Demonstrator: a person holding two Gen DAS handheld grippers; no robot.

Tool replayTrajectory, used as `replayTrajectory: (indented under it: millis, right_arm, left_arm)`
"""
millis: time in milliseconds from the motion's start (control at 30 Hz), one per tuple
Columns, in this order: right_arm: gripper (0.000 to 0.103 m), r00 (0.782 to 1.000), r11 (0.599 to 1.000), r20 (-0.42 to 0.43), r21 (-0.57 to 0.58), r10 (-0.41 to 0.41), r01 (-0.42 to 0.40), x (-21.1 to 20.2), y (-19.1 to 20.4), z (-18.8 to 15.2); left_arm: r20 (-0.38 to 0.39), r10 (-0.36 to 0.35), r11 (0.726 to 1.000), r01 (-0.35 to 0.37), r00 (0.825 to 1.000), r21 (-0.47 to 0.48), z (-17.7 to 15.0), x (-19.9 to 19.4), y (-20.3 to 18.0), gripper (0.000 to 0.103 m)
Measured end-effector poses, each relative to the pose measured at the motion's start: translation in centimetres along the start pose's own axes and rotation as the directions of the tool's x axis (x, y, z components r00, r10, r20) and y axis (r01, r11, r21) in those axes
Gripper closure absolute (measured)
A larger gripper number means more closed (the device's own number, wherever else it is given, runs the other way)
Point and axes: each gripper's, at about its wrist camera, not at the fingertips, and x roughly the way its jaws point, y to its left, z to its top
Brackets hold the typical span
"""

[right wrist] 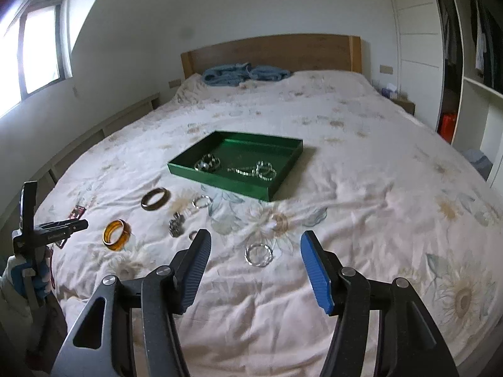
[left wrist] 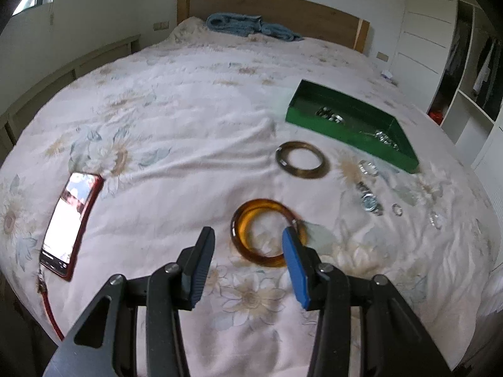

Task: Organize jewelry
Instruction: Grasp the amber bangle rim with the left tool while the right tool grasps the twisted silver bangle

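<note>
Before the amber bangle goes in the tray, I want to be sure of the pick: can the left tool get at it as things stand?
Probably yes. The left tool is open with the amber bangle lying flat on the bedspread just ahead; nothing lies between them.

Bedroom with white walls. Wooden headboard against far wall. Daylight enters through window at left. Open wardrobe shelving at right. Floral bedspread.

Amber bangle, brown bangle and small silver pieces lie flat on bed beside green tray holding silver chains
</note>
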Motion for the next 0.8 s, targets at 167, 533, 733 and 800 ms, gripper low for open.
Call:
replayTrajectory:
  millis: [167,533,733,800]
  right_arm:
    - [0.043,0.999,1.000,-0.037,0.010,0.014,-0.013,2.7,-0.1,-0.7]
    - [0.043,0.989,0.999,-0.135,0.017,0.051,-0.049,8.9,-0.2,-1.7]
    - [0.043,0.979,0.998,-0.196,0.000,0.055,-0.056,12.2,0.1,-2.3]
    - [0.043,0.974,0.998,-0.220,-0.010,0.054,-0.057,13.4,0.2,-2.7]
  left_arm:
    - [-0.024,0.014,0.999,-0.015,1.000,-0.031,-0.3,2.1,1.2,0.056]
    - [-0.083,0.015,0.998,-0.020,0.996,-0.066,-0.2,6.2,1.8,0.055]
    - [-0.101,0.035,0.998,-0.040,0.994,-0.046,-0.3,7.9,1.3,0.055]
    - [-0.100,0.043,0.998,-0.048,0.994,-0.041,-0.4,8.3,1.3,0.055]
